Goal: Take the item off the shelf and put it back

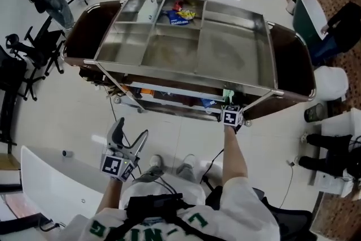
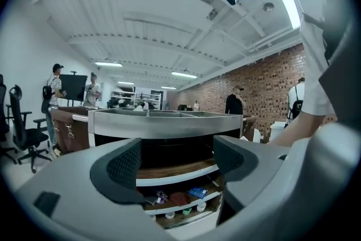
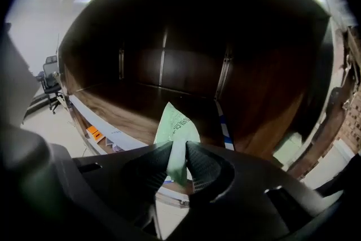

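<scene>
Here, a person stands in front of a steel-topped cart with a handheld gripper in each hand. The right gripper is stretched forward to the cart's front edge. Its two dark fingers are closed on a thin green packet, pinching its near end between the pads.

In the right gripper view, the packet stands on edge. Its long axis runs away from the fingers toward 12 o'clock, and its far tip leans slightly toward 11. That tip points into the dark wooden shelf, the recess just under the steel top. The packet's free end is over the front part of the shelf board, while the pinched end sits at the board's pale front lip. Whether the packet touches the board cannot be told.

In the head view, the packet shows at 12 o'clock from the right gripper's marker cube, just beside the cart's front rim.

The left gripper is well apart, at about 8 o'clock from the right one and close to the person's body. Its fingers are spread wide with nothing between them, so the right hand is plainly the nearer.

Judging by this, the coming move turns on that 12 o'clock line: straight in to set the packet down, or straight back to draw it clear.
</scene>
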